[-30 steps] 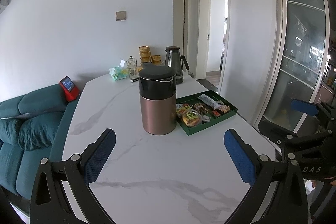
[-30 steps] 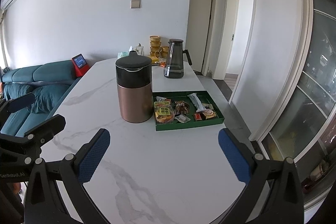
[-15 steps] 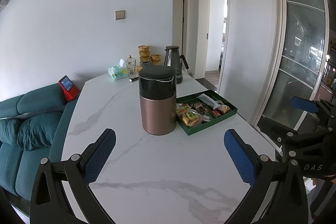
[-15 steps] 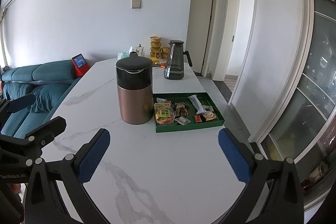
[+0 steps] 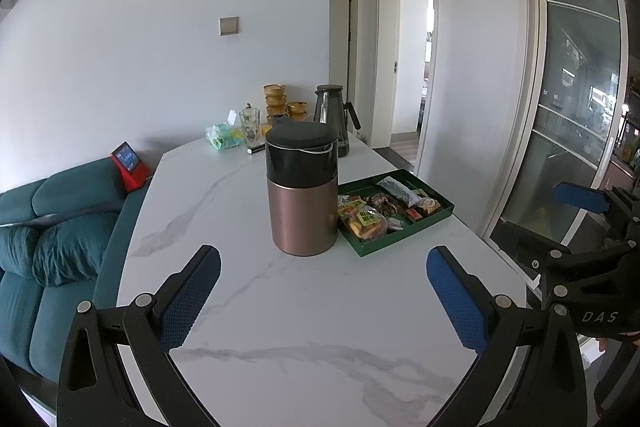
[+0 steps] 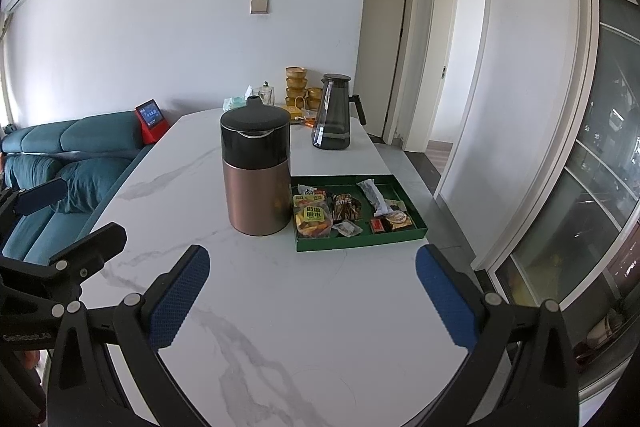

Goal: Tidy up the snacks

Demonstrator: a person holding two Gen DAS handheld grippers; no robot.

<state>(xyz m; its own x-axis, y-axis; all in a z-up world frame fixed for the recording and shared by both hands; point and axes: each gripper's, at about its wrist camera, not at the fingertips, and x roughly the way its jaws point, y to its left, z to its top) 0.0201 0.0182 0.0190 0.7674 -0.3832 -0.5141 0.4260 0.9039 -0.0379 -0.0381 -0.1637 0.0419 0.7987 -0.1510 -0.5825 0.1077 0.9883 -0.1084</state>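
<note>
A green tray [image 5: 404, 241] [image 6: 360, 242] holding several wrapped snacks sits on the white marble table, right of a copper canister with a black lid [image 5: 302, 189] [image 6: 256, 171]. An orange-yellow snack bag [image 6: 312, 219] [image 5: 366, 221] lies in the tray's left part, a long white packet [image 6: 372, 195] toward its back. My left gripper [image 5: 322, 301] is open and empty above the table's near end. My right gripper [image 6: 310, 297] is open and empty too, to the right of the left one. Both are well short of the tray.
A dark glass pitcher [image 6: 334, 119] stands behind the tray. Yellow bowls [image 6: 298, 87], a glass jar [image 5: 249, 123] and a tissue pack [image 5: 222, 137] stand at the table's far end. A teal sofa [image 5: 48, 227] lies left. A glass door [image 5: 580, 131] is right.
Both grippers have drifted very slightly; the scene is otherwise the same and both stay open.
</note>
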